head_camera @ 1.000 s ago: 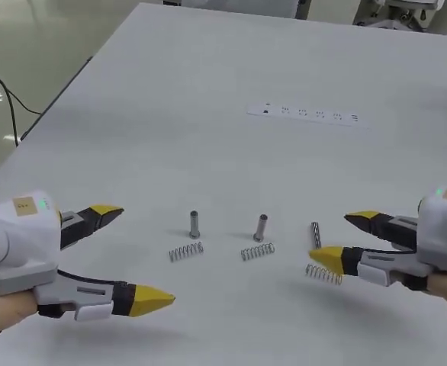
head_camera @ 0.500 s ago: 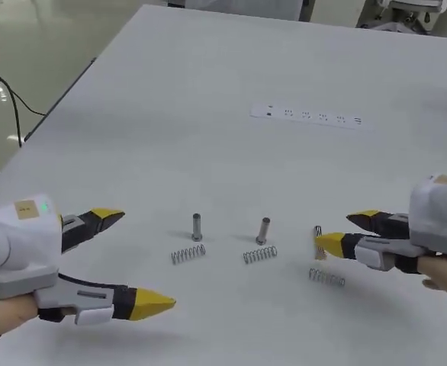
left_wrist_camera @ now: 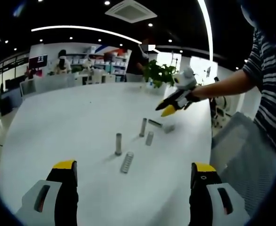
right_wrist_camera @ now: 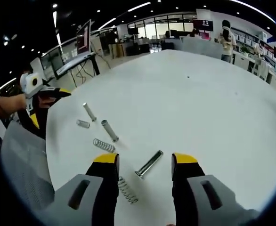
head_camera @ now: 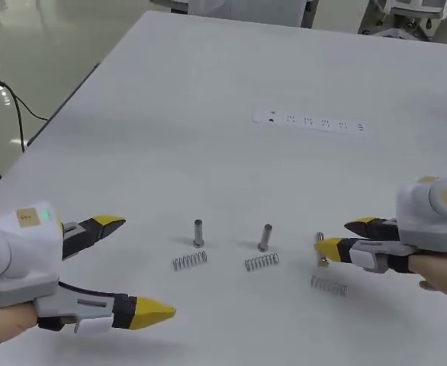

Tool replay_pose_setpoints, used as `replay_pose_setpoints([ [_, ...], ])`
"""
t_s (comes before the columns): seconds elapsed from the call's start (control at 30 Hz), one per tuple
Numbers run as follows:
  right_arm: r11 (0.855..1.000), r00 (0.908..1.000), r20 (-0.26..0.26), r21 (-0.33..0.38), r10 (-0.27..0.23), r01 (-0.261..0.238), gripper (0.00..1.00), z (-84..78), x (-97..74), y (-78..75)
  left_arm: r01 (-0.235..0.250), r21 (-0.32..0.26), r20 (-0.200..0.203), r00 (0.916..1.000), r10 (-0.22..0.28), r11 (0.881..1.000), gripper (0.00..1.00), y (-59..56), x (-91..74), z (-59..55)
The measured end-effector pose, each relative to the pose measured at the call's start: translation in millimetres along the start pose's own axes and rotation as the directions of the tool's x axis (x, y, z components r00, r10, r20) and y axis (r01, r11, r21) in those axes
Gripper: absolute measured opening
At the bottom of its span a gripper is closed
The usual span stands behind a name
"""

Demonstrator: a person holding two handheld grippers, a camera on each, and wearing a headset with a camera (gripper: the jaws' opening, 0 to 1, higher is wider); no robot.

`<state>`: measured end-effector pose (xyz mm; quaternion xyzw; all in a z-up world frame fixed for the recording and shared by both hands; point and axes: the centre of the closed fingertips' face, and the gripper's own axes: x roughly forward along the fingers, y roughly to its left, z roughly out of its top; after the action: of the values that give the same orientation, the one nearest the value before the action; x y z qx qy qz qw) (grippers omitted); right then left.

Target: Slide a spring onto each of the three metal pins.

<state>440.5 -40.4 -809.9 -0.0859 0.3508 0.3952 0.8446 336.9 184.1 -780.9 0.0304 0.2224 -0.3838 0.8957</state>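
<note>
Head view, against one second back: the white right gripper (head_camera: 336, 235) has come in and its yellow-tipped jaws have narrowed around the short steel pin (right_wrist_camera: 149, 164) standing just right of the middle upright steel pin (head_camera: 265, 236). A gap remains each side, so no grip yet. Judgement: that pin gets seized first.

Three coiled wire springs (head_camera: 261, 261) lie loose, none threaded.

The white left gripper (head_camera: 143, 267), well left of the middle pin, hangs wide open and empty.

Writing: the sticker on the right gripper perhaps reads "26". The white power strip (head_camera: 307, 122) markings are illegible.

White-grey housings, black jaws, yellow tips on left gripper (head_camera: 137, 267) and right gripper (head_camera: 338, 235); wearer in striped short-sleeve shirt (left_wrist_camera: 270, 89).
</note>
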Motion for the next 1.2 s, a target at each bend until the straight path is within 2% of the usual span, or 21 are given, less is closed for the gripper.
replay_pose_setpoints([
  [0.23, 0.997, 0.9998, -0.012, 0.082, -0.014, 0.014, 0.37, 1.5, 7.2, -6.2, 0.0, 0.002, -0.001, 1.0, 0.0, 1.0, 0.98, 2.3, -2.0, 0.8],
  [0.57, 0.994, 0.9981, -0.059, 0.111, -0.016, 0.023, 0.29, -3.6, 16.6, -8.9, 0.0, -0.001, -0.002, 1.0, 0.0, 1.0, 0.98, 1.9, -1.1, 0.0],
  [0.73, 0.981, 0.9965, -0.081, 0.189, -0.021, 0.036, 0.27, -5.3, 23.3, -13.6, 0.005, -0.001, -0.007, 1.0, -0.005, 1.0, 0.98, 0.0, -0.2, -2.6],
  [1.07, 0.977, 0.9907, -0.132, 0.205, -0.032, 0.059, 0.21, -13.3, 28.0, -15.9, 0.003, -0.005, -0.008, 1.0, -0.003, 1.0, 0.98, -0.1, -0.2, -3.3],
  [1.2, 0.965, 0.9872, -0.155, 0.251, -0.039, 0.077, 0.15, -16.6, 30.1, -18.2, 0.005, -0.007, -0.01, 0.9999, -0.005, 1.0, 0.98, -0.9, 0.0, -4.3],
])
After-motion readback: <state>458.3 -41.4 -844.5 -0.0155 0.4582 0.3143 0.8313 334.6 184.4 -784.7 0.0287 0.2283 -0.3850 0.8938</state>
